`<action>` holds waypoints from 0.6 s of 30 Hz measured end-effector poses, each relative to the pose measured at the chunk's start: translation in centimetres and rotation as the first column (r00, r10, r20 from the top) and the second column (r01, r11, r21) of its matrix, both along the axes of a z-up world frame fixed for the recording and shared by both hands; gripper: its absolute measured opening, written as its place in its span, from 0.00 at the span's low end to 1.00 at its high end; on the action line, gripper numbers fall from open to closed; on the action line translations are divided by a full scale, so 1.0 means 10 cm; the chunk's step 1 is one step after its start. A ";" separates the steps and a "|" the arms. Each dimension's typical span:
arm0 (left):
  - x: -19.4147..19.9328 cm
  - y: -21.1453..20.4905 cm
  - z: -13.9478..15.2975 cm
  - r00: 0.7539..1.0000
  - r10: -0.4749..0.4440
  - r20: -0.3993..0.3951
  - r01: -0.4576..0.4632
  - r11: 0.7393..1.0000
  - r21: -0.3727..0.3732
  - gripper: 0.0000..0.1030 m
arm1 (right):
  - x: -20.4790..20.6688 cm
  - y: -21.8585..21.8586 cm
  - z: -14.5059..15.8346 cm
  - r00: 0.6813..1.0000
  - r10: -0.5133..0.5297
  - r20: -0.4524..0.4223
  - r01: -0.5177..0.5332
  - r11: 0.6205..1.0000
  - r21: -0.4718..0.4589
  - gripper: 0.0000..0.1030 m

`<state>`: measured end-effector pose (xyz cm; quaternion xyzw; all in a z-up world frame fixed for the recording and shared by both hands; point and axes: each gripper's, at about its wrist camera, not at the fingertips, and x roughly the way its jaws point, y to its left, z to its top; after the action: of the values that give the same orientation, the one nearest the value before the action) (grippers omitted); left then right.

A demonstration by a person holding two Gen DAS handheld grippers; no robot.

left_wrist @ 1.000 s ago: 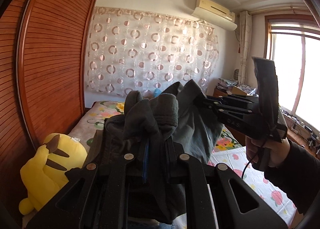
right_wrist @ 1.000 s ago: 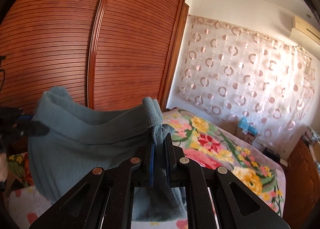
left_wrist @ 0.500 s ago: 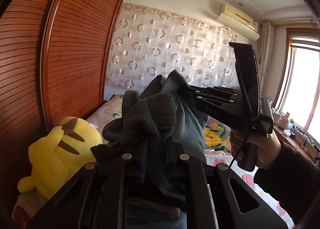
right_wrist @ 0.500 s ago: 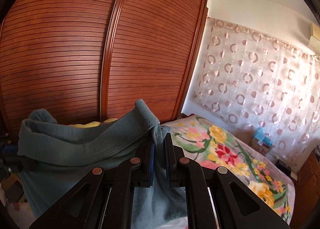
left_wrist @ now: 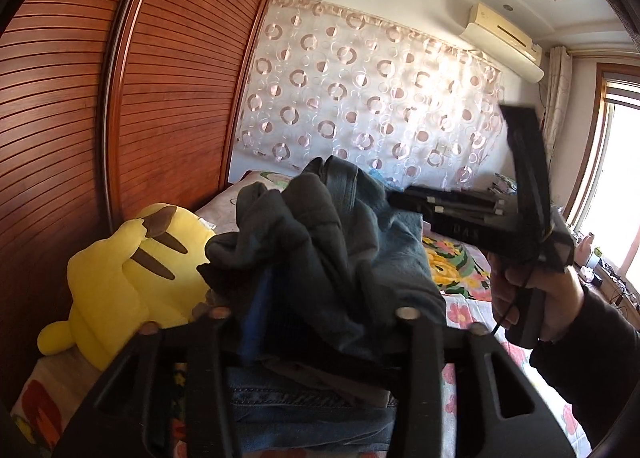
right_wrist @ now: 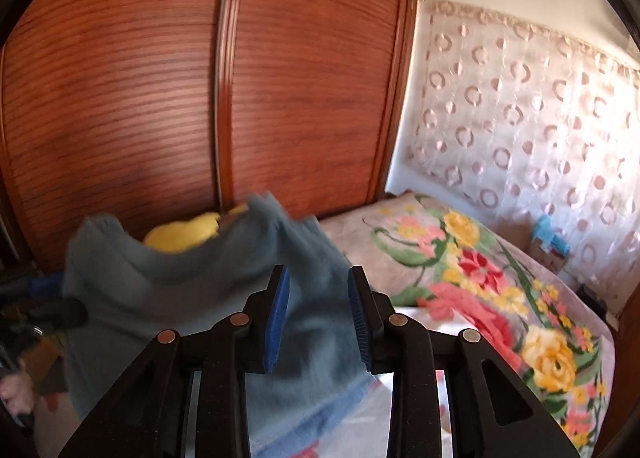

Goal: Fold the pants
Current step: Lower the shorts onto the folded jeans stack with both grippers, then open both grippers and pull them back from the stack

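The grey-teal fleece pants [left_wrist: 332,242] are bunched over my left gripper [left_wrist: 316,298], whose jaws stand wide apart with the cloth draped between and over them. In the right wrist view the pants [right_wrist: 192,298] hang blurred in front of my right gripper [right_wrist: 318,310], which is open, its blue pads [right_wrist: 280,298] apart and holding nothing. The right gripper also shows in the left wrist view [left_wrist: 404,201], held by a hand just right of the pants.
A folded pair of jeans [left_wrist: 304,410] lies below the left gripper on the floral bed [right_wrist: 480,282]. A yellow plush toy [left_wrist: 132,274] sits at the left against the wooden wardrobe doors [right_wrist: 200,77]. A patterned curtain [left_wrist: 360,97] hangs behind the bed.
Both grippers have opened and let go of the pants' edge. The pants now drop, blurred, over the left gripper and the jeans stack. Both grippers swung left toward the wardrobe.
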<state>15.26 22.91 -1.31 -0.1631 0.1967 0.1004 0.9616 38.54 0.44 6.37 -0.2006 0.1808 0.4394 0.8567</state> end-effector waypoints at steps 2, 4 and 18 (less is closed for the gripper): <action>-0.01 0.00 -0.01 1.000 0.003 -0.007 -0.003 1.000 0.004 0.51 | 0.08 -0.02 -0.05 1.000 -0.016 -0.027 0.016 1.000 -0.020 0.30; 0.00 0.00 -0.02 1.000 0.005 -0.027 -0.005 1.000 0.015 0.57 | 0.19 0.01 -0.05 0.997 -0.036 -0.061 0.035 0.999 -0.021 0.30; -0.13 -0.10 0.04 0.998 0.008 -0.069 -0.001 0.994 0.107 0.75 | -0.08 -0.11 0.00 0.993 -0.065 -0.100 0.068 0.997 0.032 0.30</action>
<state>13.98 21.95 -0.90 -0.1081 0.2240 0.1187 0.9613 37.69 -0.66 6.33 -0.1573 0.2217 0.4230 0.8644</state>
